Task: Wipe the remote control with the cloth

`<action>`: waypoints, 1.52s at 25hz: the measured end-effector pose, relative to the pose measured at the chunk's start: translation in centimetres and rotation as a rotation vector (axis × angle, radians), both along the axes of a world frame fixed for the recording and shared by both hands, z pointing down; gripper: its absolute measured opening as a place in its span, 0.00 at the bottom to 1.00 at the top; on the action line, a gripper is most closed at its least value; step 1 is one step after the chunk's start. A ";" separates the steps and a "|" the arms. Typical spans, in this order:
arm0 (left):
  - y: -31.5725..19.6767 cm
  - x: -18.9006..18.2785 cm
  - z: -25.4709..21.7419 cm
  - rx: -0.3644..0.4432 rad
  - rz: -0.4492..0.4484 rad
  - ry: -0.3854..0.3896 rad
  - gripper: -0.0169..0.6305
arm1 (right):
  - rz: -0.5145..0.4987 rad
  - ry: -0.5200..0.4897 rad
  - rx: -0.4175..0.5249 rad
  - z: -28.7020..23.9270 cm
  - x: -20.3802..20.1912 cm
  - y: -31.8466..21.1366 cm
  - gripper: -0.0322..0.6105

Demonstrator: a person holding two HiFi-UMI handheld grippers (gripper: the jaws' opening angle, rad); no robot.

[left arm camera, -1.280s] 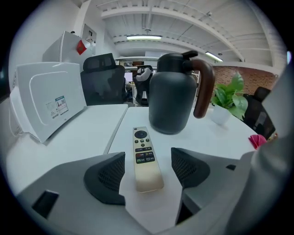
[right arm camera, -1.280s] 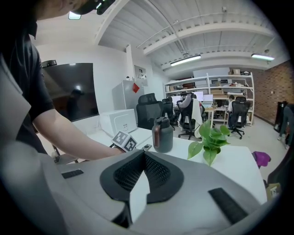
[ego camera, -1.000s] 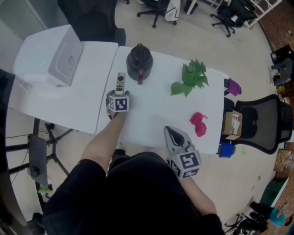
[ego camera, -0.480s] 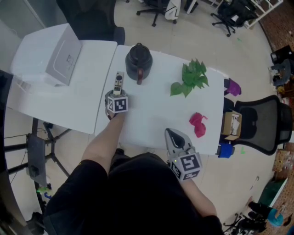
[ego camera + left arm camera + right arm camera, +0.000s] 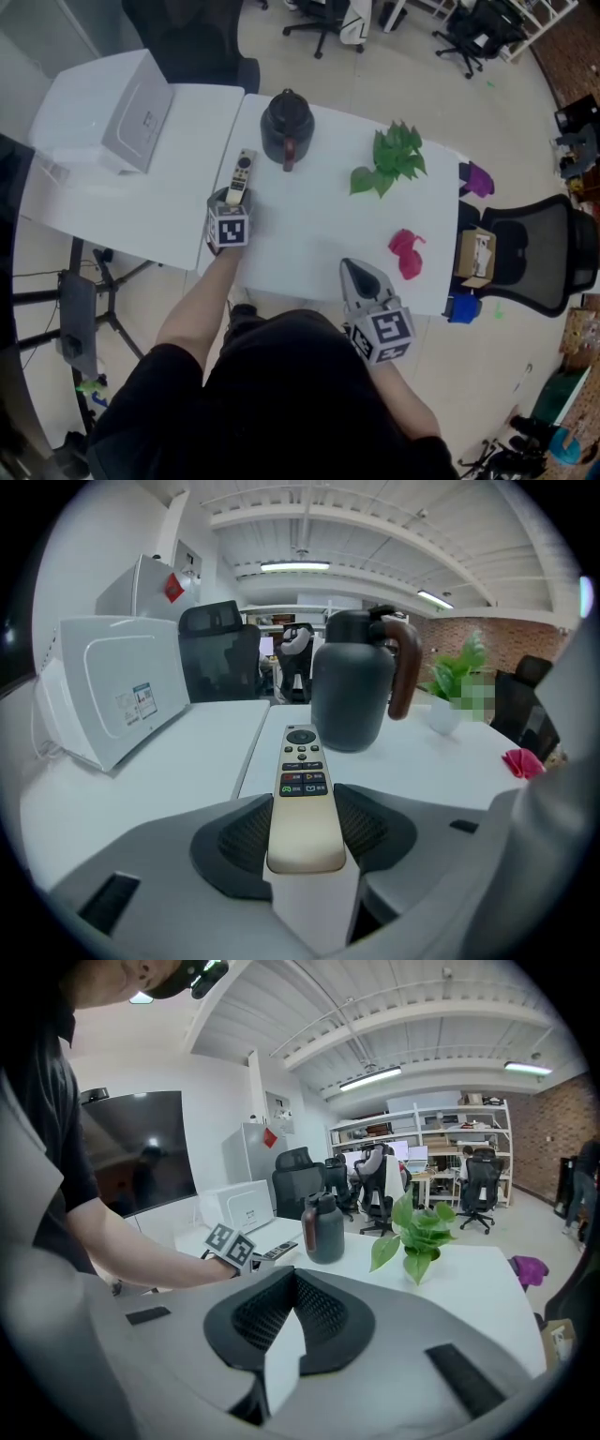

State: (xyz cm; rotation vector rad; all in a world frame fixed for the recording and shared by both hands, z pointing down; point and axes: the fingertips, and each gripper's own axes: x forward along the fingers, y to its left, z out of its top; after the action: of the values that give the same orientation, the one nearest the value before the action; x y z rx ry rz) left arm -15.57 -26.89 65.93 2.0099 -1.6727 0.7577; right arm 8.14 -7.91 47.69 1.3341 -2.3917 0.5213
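Observation:
The slim beige remote control (image 5: 241, 176) (image 5: 302, 799) sits between the pads of my left gripper (image 5: 232, 195) (image 5: 304, 829). Its jaws have just been closing and now press on both sides of its near end. Its button end points toward the dark jug, and it is raised a little off the white table (image 5: 309, 234). The crumpled pink cloth (image 5: 405, 253) (image 5: 521, 761) lies on the table's right part, apart from both grippers. My right gripper (image 5: 356, 274) (image 5: 289, 1288) is shut on nothing, hovering over the table's near edge left of the cloth.
A dark jug (image 5: 285, 127) (image 5: 354, 691) stands just beyond the remote. A green potted plant (image 5: 389, 159) is at the back right. A white box-shaped appliance (image 5: 136, 112) sits on the neighbouring table to the left. An office chair (image 5: 530, 253) stands at the right.
The left gripper closed on the remote and has drawn back toward the near edge, lifting the remote off the table. The right gripper has not moved.

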 end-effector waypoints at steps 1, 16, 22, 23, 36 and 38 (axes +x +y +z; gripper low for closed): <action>0.6 0.3 -1.0 0.023 0.034 -0.002 0.35 | 0.011 -0.003 0.000 0.1 0.4 0.0 0.06; 13.7 7.5 -15.1 0.284 0.517 0.006 0.35 | 0.329 0.124 -0.022 4.7 14.3 0.9 0.06; 15.7 11.5 -19.9 0.357 0.696 -0.041 0.35 | 0.396 0.260 -0.066 8.4 20.2 0.4 0.15; 15.9 12.2 -20.5 0.363 0.721 -0.048 0.35 | 0.396 0.286 -0.079 9.3 21.0 0.0 0.19; 17.2 16.9 -23.8 0.359 0.859 -0.082 0.35 | 0.226 0.504 -0.381 21.6 26.1 -3.5 0.32; 17.3 17.2 -23.9 0.354 0.863 -0.098 0.35 | 0.220 0.515 -0.412 22.3 26.5 -3.4 0.32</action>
State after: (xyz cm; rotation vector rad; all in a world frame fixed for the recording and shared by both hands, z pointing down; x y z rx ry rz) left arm 1.68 -9.56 42.04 3.0354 -0.9666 0.8641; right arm 34.64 -11.33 70.00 1.3450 -1.6333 0.6008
